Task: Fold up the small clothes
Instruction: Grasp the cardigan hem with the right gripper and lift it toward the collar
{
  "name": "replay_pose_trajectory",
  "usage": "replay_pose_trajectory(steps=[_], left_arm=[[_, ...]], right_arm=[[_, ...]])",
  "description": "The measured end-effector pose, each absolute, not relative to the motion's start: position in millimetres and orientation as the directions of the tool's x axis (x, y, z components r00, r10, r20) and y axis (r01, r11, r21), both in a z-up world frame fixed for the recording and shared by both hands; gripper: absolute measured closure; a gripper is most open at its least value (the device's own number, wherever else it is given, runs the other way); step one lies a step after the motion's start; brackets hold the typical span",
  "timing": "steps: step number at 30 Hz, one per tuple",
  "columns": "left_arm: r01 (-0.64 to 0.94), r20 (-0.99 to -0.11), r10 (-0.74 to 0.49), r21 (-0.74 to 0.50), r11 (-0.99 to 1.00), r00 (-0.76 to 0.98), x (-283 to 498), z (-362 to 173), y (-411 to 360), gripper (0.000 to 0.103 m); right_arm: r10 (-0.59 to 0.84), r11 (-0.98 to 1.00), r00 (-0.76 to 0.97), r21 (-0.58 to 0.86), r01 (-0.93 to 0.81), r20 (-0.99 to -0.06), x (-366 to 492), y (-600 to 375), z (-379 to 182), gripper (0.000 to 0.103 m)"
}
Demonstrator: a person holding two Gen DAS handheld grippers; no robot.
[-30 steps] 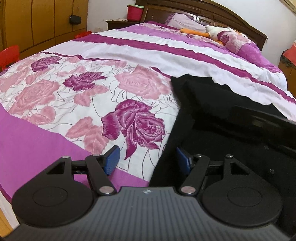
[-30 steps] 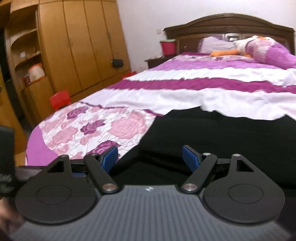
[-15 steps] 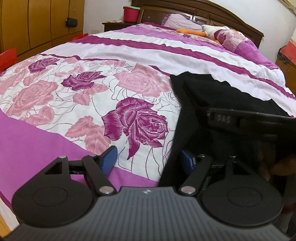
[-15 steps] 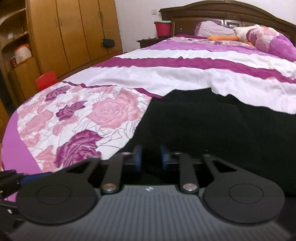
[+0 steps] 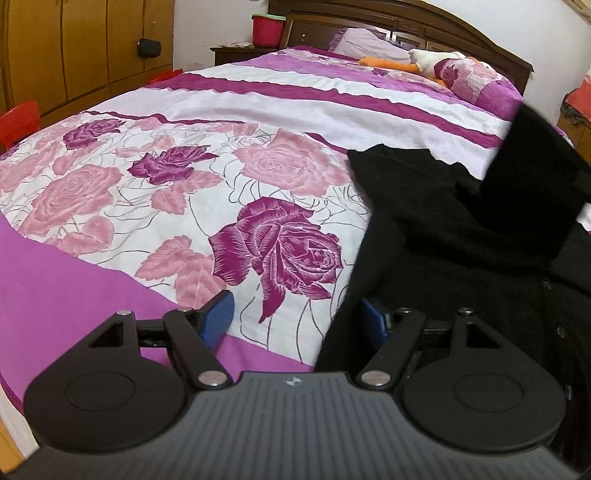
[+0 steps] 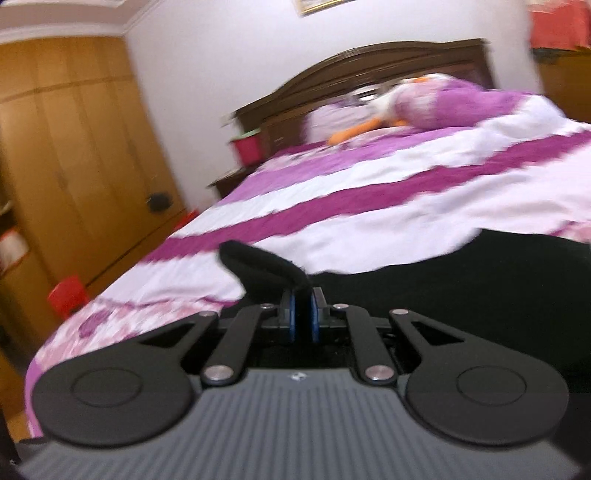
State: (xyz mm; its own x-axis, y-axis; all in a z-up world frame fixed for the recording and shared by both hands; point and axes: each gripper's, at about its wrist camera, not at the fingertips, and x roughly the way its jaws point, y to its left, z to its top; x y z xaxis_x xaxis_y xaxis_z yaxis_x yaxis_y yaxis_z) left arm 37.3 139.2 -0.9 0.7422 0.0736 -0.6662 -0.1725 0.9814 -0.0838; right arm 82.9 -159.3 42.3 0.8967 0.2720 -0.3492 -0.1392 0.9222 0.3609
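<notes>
A black buttoned garment (image 5: 443, 229) lies on the bed's floral spread (image 5: 184, 192) at the right. My left gripper (image 5: 299, 317) is open, low over the spread, its right finger beside the garment's left edge. My right gripper (image 6: 302, 314) is shut on a fold of the black garment (image 6: 266, 266) and holds it lifted above the bed. In the left wrist view that lifted flap (image 5: 532, 177) hangs at the upper right. The right wrist view is blurred.
Pillows and an orange and white plush toy (image 5: 413, 61) lie by the dark headboard (image 5: 406, 26). A red bucket (image 5: 267, 26) stands on a nightstand. Wooden wardrobes (image 5: 74, 51) and a red stool (image 5: 18, 122) stand to the left.
My right gripper closed on the garment's edge and lifted it up and to the right. My left gripper stayed open and barely moved.
</notes>
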Motion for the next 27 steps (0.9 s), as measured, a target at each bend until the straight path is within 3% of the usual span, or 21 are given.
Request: replay_pose_trajectory(steps=[4, 11, 14, 15, 16, 17, 18, 23, 27], left_arm=[[-0.177, -0.667, 0.088, -0.067, 0.982, 0.739, 39, -2, 136, 0.026], [-0.182, -0.670, 0.109, -0.040, 0.983, 0.734, 42, 0, 131, 0.026], [-0.176, -0.667, 0.109, -0.034, 0.984, 0.737, 45, 5, 130, 0.026], [-0.174, -0.665, 0.107, -0.035, 0.984, 0.740, 45, 7, 130, 0.026], [-0.172, -0.663, 0.106, -0.035, 0.984, 0.741, 46, 8, 129, 0.026], [-0.169, -0.660, 0.104, -0.034, 0.985, 0.744, 47, 9, 128, 0.026], [-0.165, -0.657, 0.103, -0.033, 0.986, 0.747, 47, 11, 127, 0.026], [-0.150, -0.649, 0.101, -0.019, 0.989, 0.754, 47, 14, 119, 0.026], [-0.147, -0.646, 0.095, -0.026, 0.989, 0.758, 46, 15, 116, 0.026]], right_arm=[[0.165, 0.914, 0.910, 0.406, 0.004, -0.380, 74, -206, 26, 0.092], [0.079, 0.870, 0.848, 0.452, 0.198, -0.524, 70, -256, -24, 0.088], [0.093, 0.873, 0.852, 0.453, 0.179, -0.515, 61, -260, -28, 0.082], [0.086, 0.884, 0.854, 0.435, 0.172, -0.514, 58, -259, -27, 0.072], [0.077, 0.899, 0.856, 0.406, 0.162, -0.512, 52, -258, -23, 0.066], [0.066, 0.917, 0.860, 0.369, 0.148, -0.507, 48, -256, -21, 0.051], [0.060, 0.934, 0.866, 0.333, 0.127, -0.497, 44, -255, -19, 0.043], [0.071, 0.997, 0.890, 0.014, -0.073, -0.451, 20, -232, -15, 0.040], [0.145, 0.959, 0.887, -0.160, -0.235, -0.438, 5, -217, -13, 0.041]])
